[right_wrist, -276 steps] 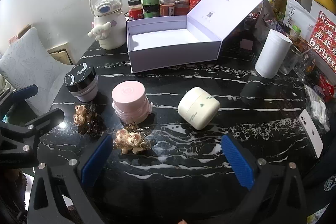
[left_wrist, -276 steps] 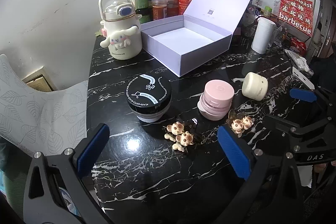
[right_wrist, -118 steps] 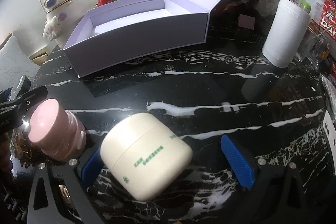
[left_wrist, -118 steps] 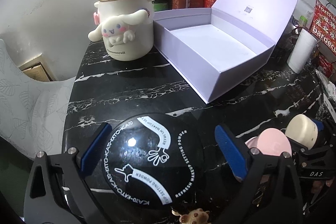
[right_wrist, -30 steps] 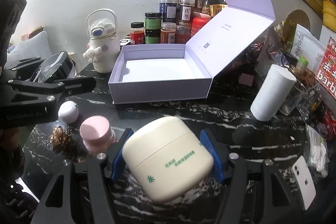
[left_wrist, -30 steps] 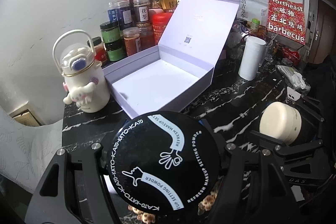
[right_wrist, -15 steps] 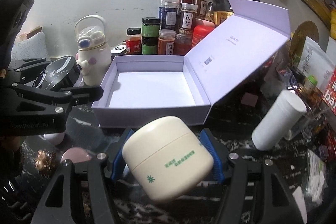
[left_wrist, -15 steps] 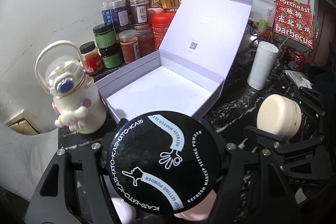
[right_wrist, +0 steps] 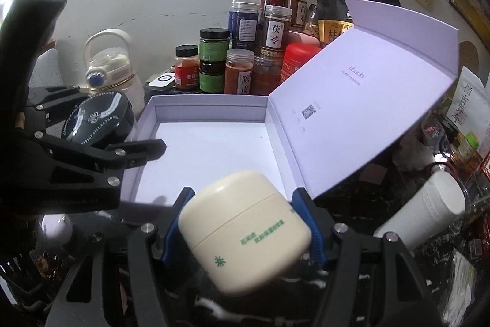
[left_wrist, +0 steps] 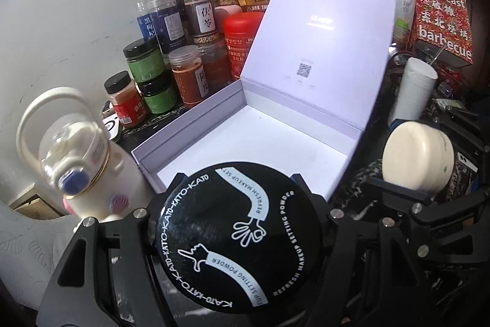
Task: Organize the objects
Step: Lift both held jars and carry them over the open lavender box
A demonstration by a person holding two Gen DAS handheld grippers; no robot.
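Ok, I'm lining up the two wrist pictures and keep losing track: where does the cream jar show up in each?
Left wrist view: the cream jar is at the right edge, held in the right gripper, right of the open lilac box.
Right wrist view: the jar sits bottom centre between the blue pads, just in front of the box.
Shared landmark: the box's raised lid.

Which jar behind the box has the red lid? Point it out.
The big red canister, right against the open box's raised lid. Its neighbours wear black or clear caps; only this one is red from lid to base.
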